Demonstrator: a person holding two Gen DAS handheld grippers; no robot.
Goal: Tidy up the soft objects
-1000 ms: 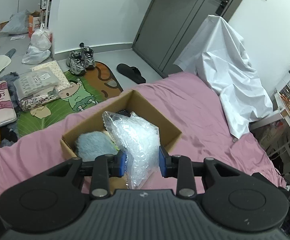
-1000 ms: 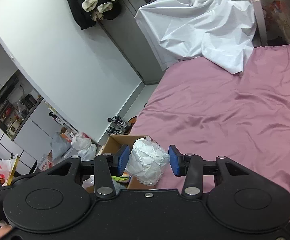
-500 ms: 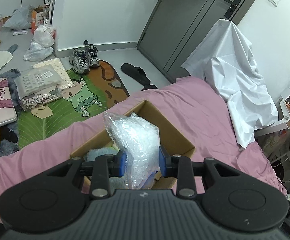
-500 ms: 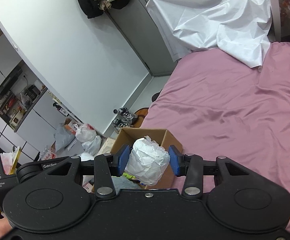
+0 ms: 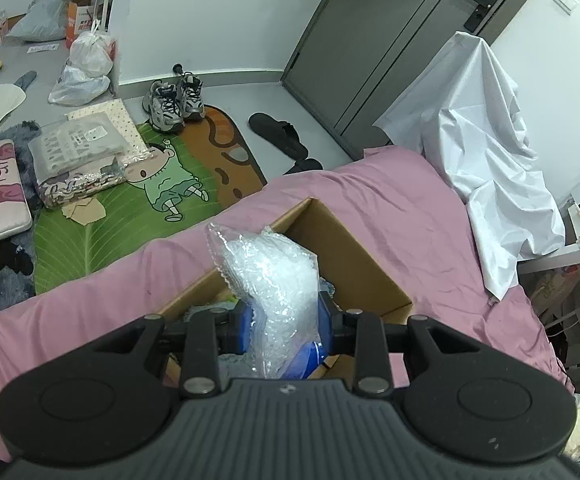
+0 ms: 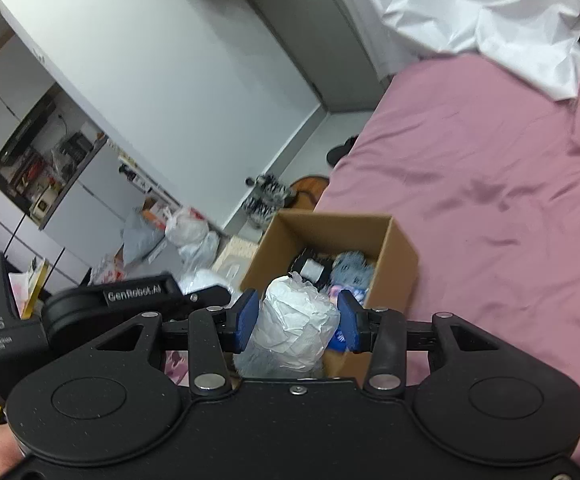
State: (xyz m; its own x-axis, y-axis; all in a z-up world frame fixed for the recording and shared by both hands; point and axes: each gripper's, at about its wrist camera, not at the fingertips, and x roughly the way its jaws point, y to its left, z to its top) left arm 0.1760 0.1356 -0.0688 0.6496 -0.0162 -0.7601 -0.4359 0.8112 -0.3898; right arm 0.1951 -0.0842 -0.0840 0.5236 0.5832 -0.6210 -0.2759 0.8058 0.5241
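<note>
An open cardboard box (image 5: 353, 256) sits on the pink bed (image 5: 389, 204) near its edge. It also shows in the right wrist view (image 6: 399, 240), holding a blue fluffy item (image 6: 351, 266) and a dark item (image 6: 309, 262). My left gripper (image 5: 284, 326) is shut on a wad of clear bubble wrap (image 5: 274, 272), held just above the box's near side. My right gripper (image 6: 297, 322) is shut on a white crumpled paper ball (image 6: 295, 320), held above the box's near edge. The left gripper's body (image 6: 138, 294) shows at the left of the right wrist view.
A white sheet (image 5: 485, 152) drapes over a chair beside the bed. On the floor lie a cartoon rug (image 5: 146, 184), sneakers (image 5: 174, 100), a black slipper (image 5: 278, 134), packaged bedding (image 5: 78, 156) and plastic bags (image 5: 88, 64). A grey door (image 5: 389, 40) is behind.
Both grippers have moved closer to the box and now hover over it, each still holding its object. The right wrist view has tilted down, so the box's inside shows.
</note>
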